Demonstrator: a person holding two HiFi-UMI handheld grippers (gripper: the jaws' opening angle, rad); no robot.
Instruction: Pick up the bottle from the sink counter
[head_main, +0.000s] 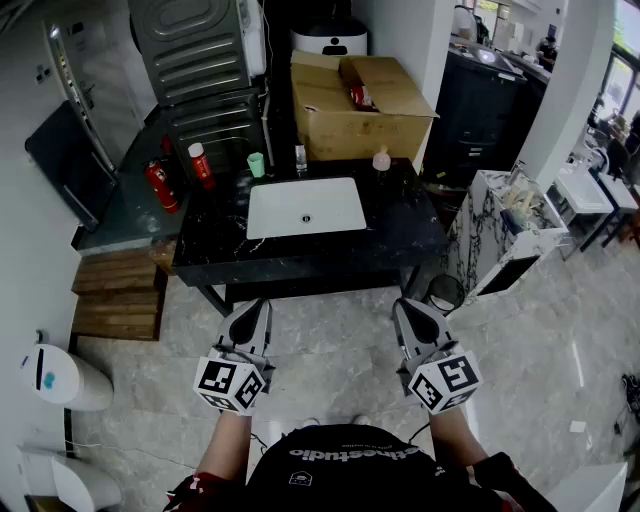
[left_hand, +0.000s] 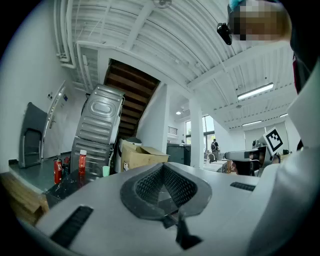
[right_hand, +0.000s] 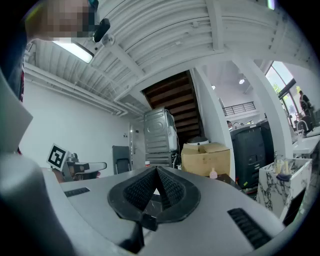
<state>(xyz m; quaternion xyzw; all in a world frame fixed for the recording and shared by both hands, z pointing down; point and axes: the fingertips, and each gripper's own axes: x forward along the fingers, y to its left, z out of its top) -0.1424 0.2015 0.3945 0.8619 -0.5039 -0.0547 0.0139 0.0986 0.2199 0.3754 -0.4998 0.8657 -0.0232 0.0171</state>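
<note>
Writing: white print on the person's shirt, upside down, hard to read.
Red bottle: white cap, at 10 o'clock on the sink counter; label unreadable.
Pink bottle: at 1 o'clock on the counter.
Left gripper: jaws together, empty.
Right gripper: jaws together, empty.

desk: glossy black veined stone | sink: smooth glossy white | cardboard box: matt brown | floor: polished pale marble-look tile | pallet: rough bare wood
</note>
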